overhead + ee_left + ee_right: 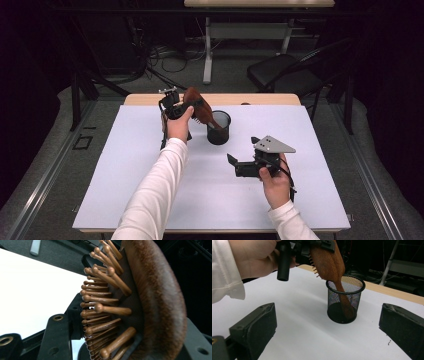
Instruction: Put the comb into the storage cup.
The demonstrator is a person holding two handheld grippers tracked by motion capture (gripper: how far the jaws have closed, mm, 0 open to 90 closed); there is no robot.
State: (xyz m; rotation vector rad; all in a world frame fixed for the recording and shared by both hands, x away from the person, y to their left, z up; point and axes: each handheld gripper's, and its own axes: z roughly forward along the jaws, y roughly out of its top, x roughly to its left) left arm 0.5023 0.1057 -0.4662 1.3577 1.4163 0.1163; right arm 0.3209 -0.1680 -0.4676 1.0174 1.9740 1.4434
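Over the black mesh cup (pixel 219 127), left claw (pixel 186 106) clamps the brown wooden hairbrush (pixel 331 267) handle-down for insertion; right claw (pixel 239 163) idles apart.

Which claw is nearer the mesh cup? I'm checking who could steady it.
Left. The left claw holds the hairbrush just above the mesh cup; the right claw waits open, nearer the person.

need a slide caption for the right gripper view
Left gripper lowers a wooden hairbrush handle-first into a black mesh cup on the white table.
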